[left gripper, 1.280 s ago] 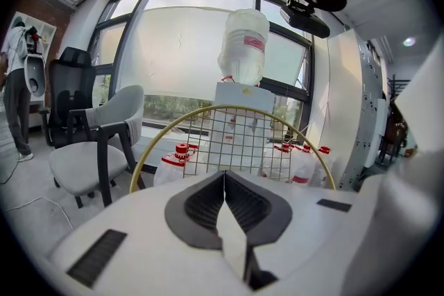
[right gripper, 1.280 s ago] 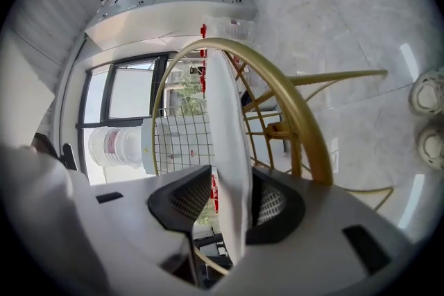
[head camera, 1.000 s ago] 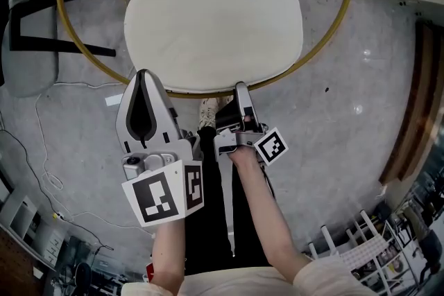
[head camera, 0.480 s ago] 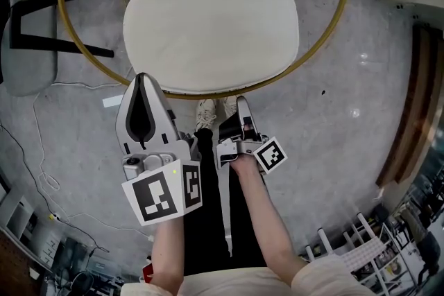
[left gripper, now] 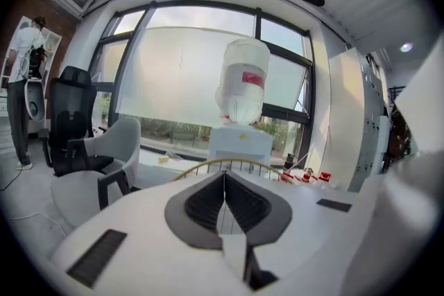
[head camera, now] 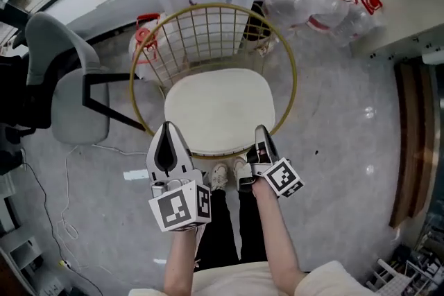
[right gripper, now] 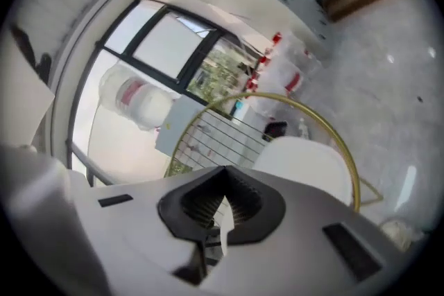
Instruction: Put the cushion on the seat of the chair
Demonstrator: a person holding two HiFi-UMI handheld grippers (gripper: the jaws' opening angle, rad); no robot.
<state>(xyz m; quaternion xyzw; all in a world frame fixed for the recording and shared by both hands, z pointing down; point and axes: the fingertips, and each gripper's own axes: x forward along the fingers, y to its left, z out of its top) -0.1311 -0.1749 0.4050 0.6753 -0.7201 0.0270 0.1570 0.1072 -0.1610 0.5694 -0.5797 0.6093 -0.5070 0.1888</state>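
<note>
Cushion (head camera: pixel 218 111): cream, oval, seen lying flat on the seat of the gold wire chair (head camera: pixel 294 83), inside the round rim.

Left gripper (head camera: pixel 166 127): jaws are pressed together tip to tip and nothing is gripped between them. In the left gripper view only a strip of the gold rim (left gripper: pixel 208 164) is seen past the closed tips (left gripper: pixel 225 172) – the cushion itself is hidden by the gripper body.

Right gripper (head camera: pixel 261 129): jaws are likewise clamped together and empty. In the right gripper view the cushion (right gripper: pixel 305 163) is seen beyond and to the right of the tips (right gripper: pixel 225 168), clear of them.

In the head view both grippers are held at the near edge of the chair, side by side – the cushion lies just ahead of both, touched by neither. The person's shoes (head camera: pixel 230 175) are seen between the grippers, on the grey floor (head camera: pixel 333 149).
</note>
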